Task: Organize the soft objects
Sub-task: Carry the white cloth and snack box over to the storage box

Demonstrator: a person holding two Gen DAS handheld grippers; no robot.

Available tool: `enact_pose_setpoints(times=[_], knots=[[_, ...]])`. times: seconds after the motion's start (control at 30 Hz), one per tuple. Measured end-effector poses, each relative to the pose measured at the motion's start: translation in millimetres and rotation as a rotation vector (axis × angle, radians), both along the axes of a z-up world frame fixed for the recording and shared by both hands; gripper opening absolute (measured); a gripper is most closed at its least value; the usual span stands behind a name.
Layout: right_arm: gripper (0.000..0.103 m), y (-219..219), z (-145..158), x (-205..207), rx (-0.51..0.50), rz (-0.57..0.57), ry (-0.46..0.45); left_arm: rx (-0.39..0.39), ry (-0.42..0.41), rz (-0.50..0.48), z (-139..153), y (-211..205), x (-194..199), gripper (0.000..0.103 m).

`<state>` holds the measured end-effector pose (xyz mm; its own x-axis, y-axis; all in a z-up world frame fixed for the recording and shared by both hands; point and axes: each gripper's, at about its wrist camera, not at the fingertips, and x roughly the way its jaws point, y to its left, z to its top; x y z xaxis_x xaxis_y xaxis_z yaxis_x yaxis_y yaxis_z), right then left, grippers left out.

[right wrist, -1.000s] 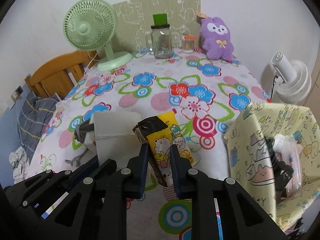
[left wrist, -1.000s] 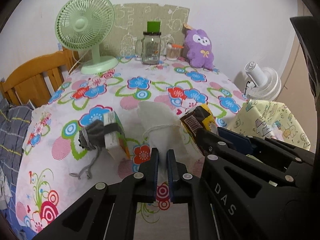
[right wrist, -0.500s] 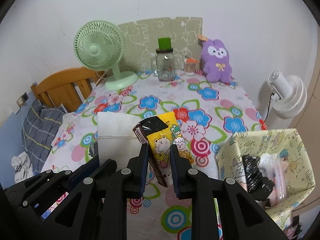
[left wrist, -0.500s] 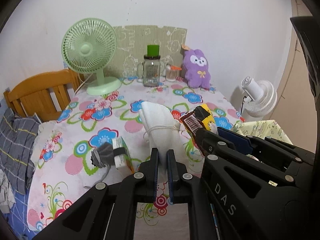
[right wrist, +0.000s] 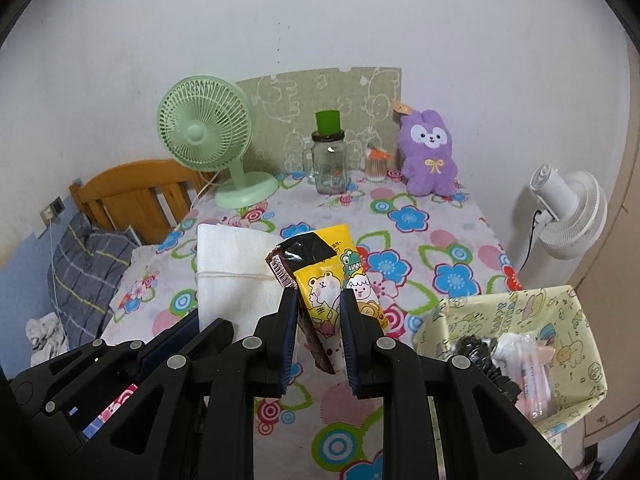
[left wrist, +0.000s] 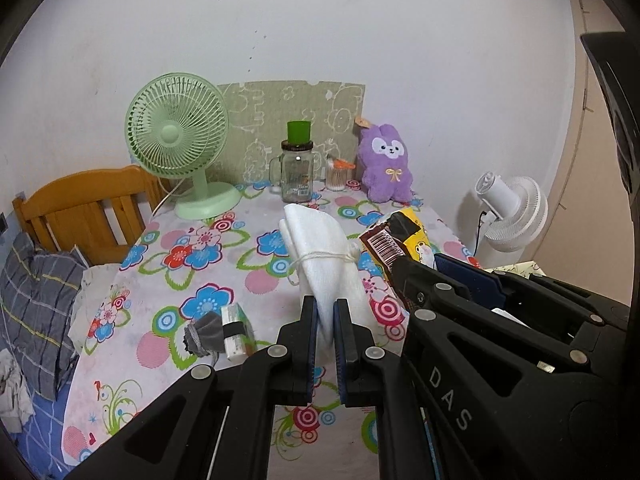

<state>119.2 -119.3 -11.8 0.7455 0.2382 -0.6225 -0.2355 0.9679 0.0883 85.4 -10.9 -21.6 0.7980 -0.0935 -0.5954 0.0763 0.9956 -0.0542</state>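
- Both tongs have risen since a second ago; the floral table (left wrist: 256, 280) now sits lower and farther in both wrist views.
- Left tongs (left wrist: 325, 308) clamped on the white cloth bundle (left wrist: 320, 248), tied with string; bundle clear of the table, carried in the air.
- Right tongs (right wrist: 319, 300) clamped on the yellow snack packet (right wrist: 332, 280); packet also lifted, just beside the bundle.
- Grey cloth with small box (left wrist: 218, 334) left on the table, untouched.
- Patterned yellow bin (right wrist: 560, 320) at right already holds items; judgement: lift done, carry toward the bin likely next; grips look firm, though the cloth may sag.
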Motion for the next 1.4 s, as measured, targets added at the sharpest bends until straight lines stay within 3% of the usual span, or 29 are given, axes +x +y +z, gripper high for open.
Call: enact_pose_setpoints(times=[0.67, 1.4], knots=[[0.024, -57, 8, 0, -0.005, -0.057, -0.037, 0.003, -0.030, -0.057, 7, -58, 6, 0.005], [0.024, -138, 6, 3, 0.004, -0.205, -0.045, 0.029, -0.032, -0.197, 6, -136, 20, 0.004]])
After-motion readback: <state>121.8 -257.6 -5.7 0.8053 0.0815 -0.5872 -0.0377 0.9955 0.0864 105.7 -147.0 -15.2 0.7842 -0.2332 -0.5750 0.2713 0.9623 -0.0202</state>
